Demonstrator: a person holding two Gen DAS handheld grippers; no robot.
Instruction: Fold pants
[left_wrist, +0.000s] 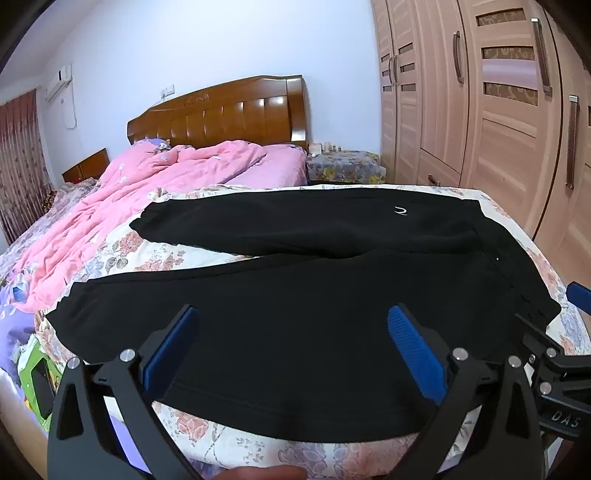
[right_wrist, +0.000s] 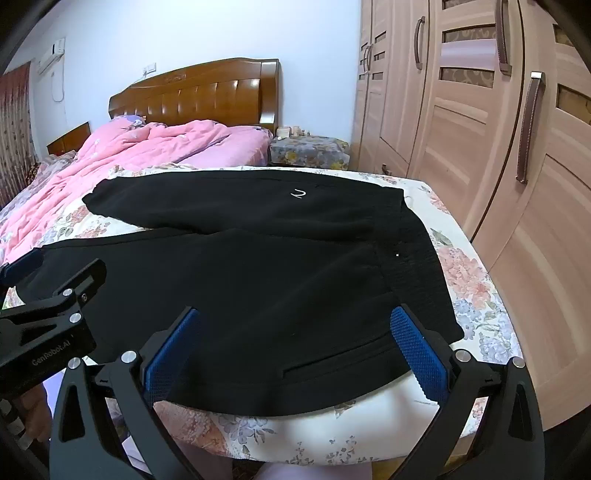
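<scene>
Black pants lie spread flat on the floral bed sheet, legs running to the left, waistband at the right. A small white logo marks the far leg. My left gripper is open, held over the near leg, its blue pads wide apart. My right gripper is open over the hip and pocket area of the pants, close to the waistband. Each gripper shows at the edge of the other's view: the right gripper and the left gripper.
A pink quilt is bunched at the left of the bed below a wooden headboard. A covered nightstand stands behind the bed. Wardrobe doors line the right. A green item lies at the bed's left edge.
</scene>
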